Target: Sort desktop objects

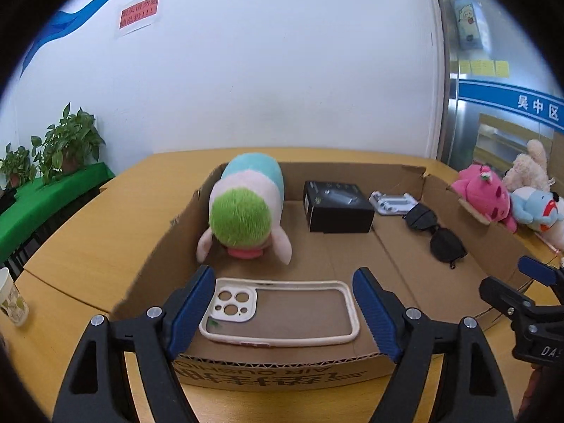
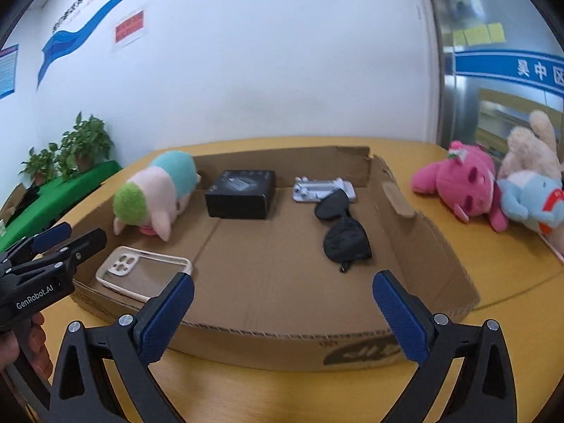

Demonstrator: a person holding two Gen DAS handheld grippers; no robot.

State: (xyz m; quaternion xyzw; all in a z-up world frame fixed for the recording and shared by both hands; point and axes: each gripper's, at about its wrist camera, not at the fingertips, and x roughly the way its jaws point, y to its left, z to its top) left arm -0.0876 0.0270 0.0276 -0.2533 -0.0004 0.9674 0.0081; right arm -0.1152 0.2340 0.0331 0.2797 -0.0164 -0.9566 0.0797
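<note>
A cream phone case point(image 1: 278, 312) lies flat in the near left corner of the shallow cardboard box point(image 1: 158, 246), low in the left wrist view, between the wide-spread blue pads of the left gripper point(image 1: 285, 312), which touch nothing. Farther back sit a green-headed plush toy point(image 1: 243, 211), a black box point(image 1: 336, 206), a silver clip point(image 1: 391, 202) and black sunglasses point(image 1: 435, 227). The left gripper's body reads "GenRobot.AI" at the lower left of the right wrist view, a hand point(image 2: 33, 335) beneath it. The right gripper point(image 2: 283, 313) hangs empty, wide open, over the box's near wall. Pink and blue plush toys point(image 2: 461, 185) lie on the yellow surface point(image 2: 493, 299) at right.
</note>
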